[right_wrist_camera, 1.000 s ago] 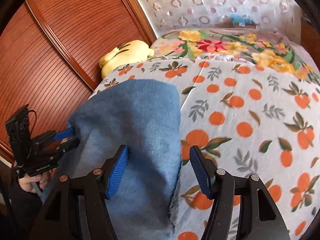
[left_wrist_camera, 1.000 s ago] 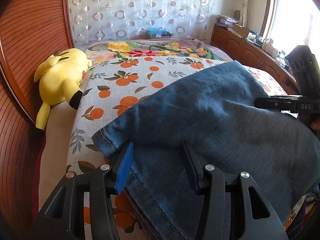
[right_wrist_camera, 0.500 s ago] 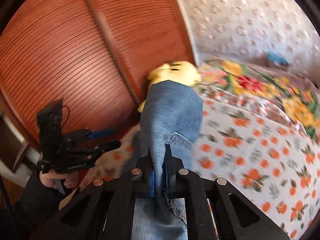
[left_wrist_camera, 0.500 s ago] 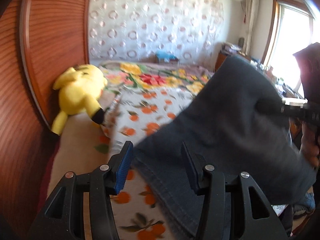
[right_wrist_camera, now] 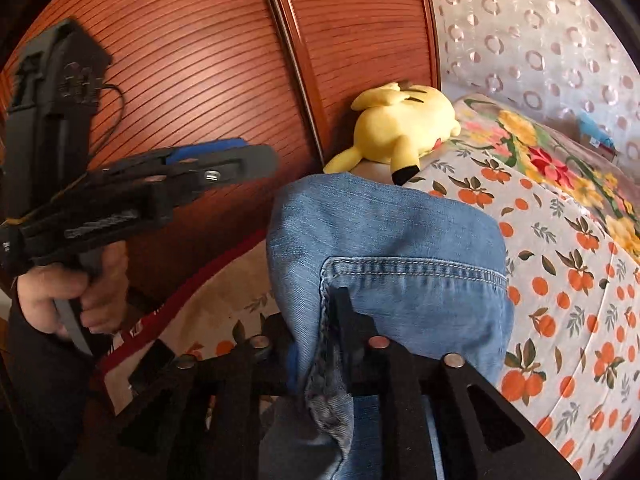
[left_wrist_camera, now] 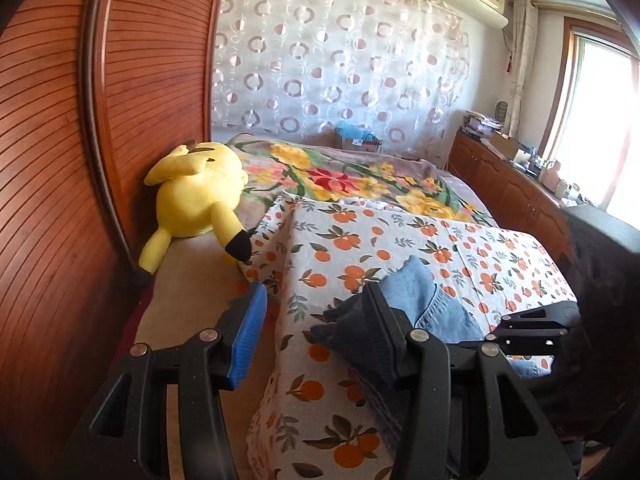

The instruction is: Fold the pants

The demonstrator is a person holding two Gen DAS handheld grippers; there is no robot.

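Over on the far left, the ribbed wooden wardrobe door (left_wrist_camera: 60,160) fills the wall, and a yellow plush toy (left_wrist_camera: 196,196) lies against it at the bed's edge. The left gripper (left_wrist_camera: 316,328) hangs with its jaws spread wide and nothing between them, its blue pad (left_wrist_camera: 248,336) out over the bare strip beside the orange-print sheet (left_wrist_camera: 360,240). Just right of that, the jeans (left_wrist_camera: 424,304) sit bunched on the near part of the bed. From the right wrist view the right gripper (right_wrist_camera: 320,340) is clamped tight on the denim (right_wrist_camera: 384,248) beside a stitched pocket seam, the cloth humped up ahead of it. At far right, clutter lines the wooden cabinet (left_wrist_camera: 516,184) under the window; what it is I can't tell.
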